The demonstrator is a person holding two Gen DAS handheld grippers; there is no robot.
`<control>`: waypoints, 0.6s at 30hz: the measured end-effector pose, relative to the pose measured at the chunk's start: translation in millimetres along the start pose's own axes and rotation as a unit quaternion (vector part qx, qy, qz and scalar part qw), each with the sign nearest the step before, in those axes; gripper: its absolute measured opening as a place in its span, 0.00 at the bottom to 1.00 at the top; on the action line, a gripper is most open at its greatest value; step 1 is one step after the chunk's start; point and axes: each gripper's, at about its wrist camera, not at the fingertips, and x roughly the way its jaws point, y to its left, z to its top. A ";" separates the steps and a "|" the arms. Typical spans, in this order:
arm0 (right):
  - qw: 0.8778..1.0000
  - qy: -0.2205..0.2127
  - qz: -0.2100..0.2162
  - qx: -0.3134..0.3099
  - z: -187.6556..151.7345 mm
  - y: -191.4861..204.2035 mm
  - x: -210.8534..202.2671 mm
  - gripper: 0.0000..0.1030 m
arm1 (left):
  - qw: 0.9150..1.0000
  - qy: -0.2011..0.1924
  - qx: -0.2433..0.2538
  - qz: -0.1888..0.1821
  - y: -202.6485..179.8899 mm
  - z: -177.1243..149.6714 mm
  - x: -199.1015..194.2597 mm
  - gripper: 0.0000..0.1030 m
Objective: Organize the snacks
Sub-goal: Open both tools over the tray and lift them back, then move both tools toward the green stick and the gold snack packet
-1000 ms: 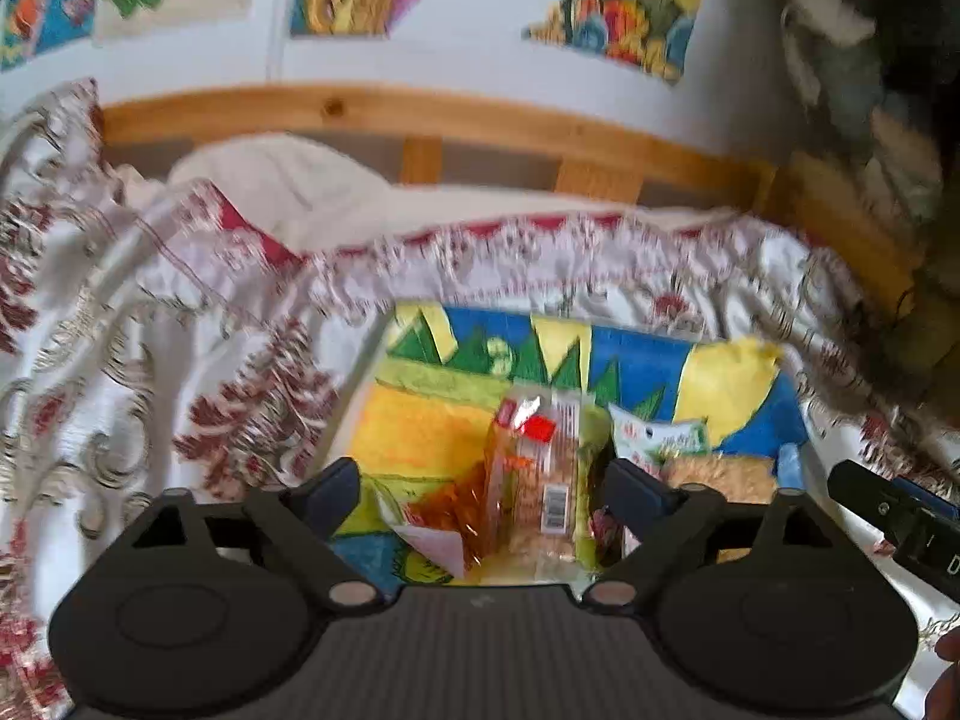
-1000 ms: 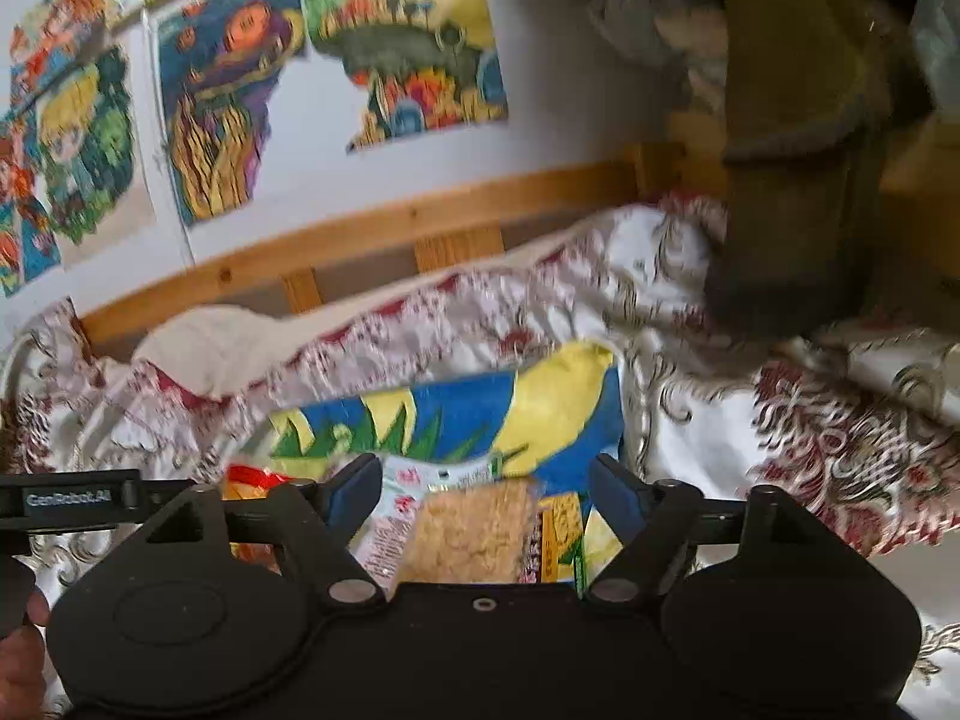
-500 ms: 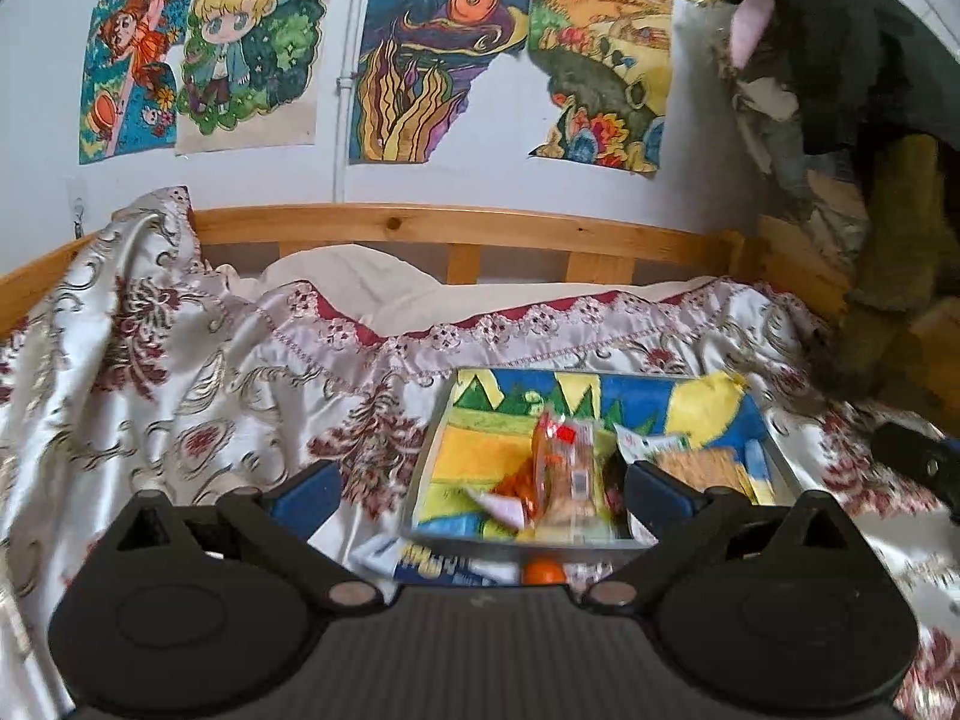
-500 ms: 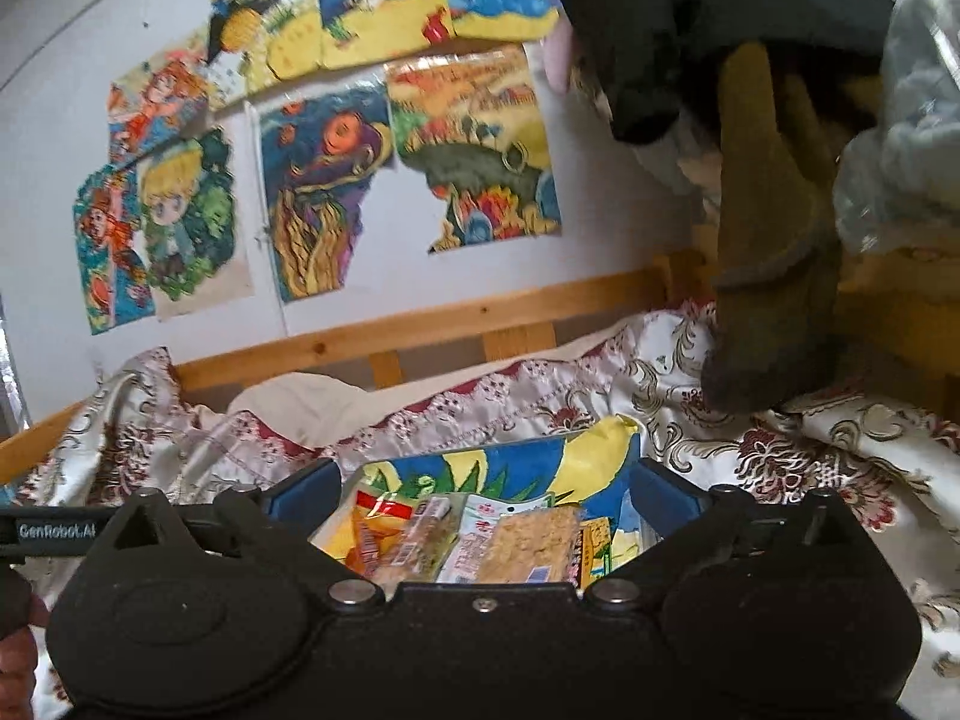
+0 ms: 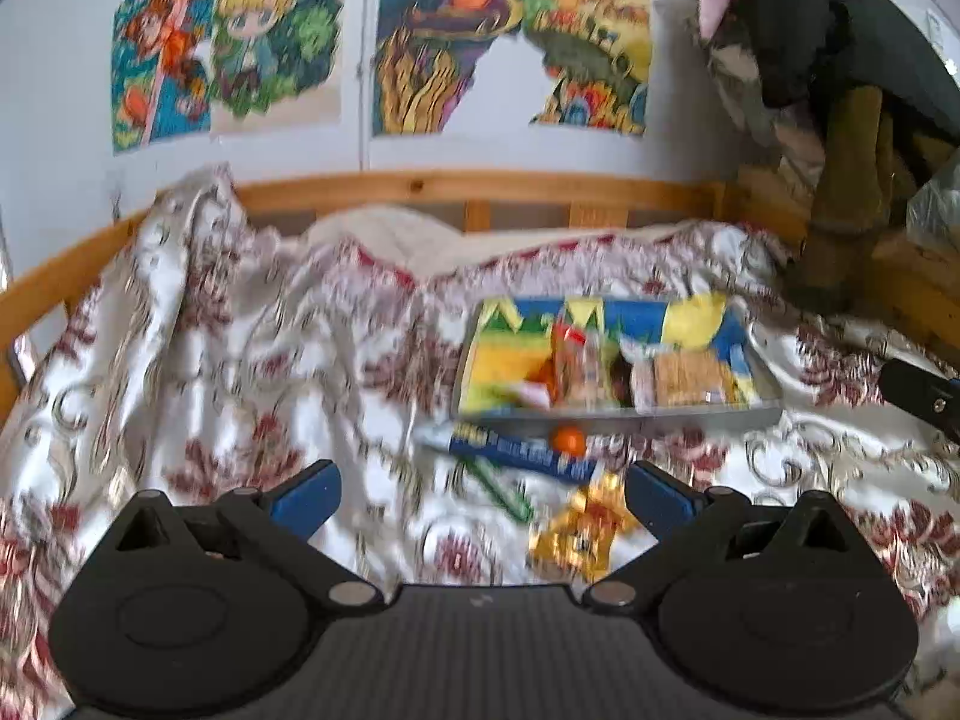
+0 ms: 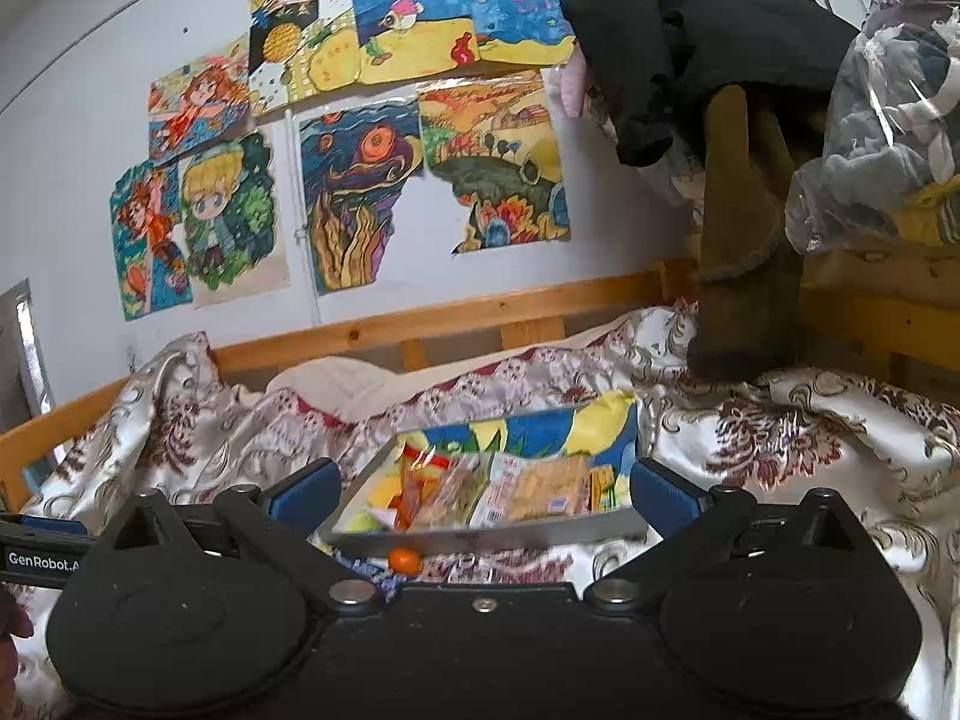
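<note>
the left view is blurred. both claws, left gripper [image 5: 480,498] and right gripper [image 6: 485,491], gape empty; ahead sits the tray [image 6: 480,535] of packaged snacks [image 6: 549,487].

Left gripper [image 5: 479,495]: jaws wide apart, nothing between them. Just ahead, a blue packet [image 5: 522,450], a green stick [image 5: 498,486], a gold wrapper [image 5: 585,525] and an orange ball [image 5: 568,439] lie on the bed [image 5: 210,360]; beyond them the tray [image 5: 618,411] rim bars passage. Bedspread left of the jaws lies bare. Right gripper [image 6: 485,489]: tray wall directly ahead.
</note>
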 end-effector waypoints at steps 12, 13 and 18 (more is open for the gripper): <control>0.998 0.052 -0.001 -0.031 -26.3 15.5 -26.3 0.99 | 0.999 0.018 -0.015 0.027 12.9 -19.8 -24.3 0.99; 0.998 0.056 -0.003 -0.033 -27.7 16.5 -26.1 0.99 | 0.999 0.021 -0.016 0.028 13.6 -20.5 -23.7 0.99; 0.996 0.076 -0.011 -0.050 -33.0 22.0 -20.5 0.99 | 0.998 0.041 -0.014 0.041 13.7 -22.6 -18.4 0.99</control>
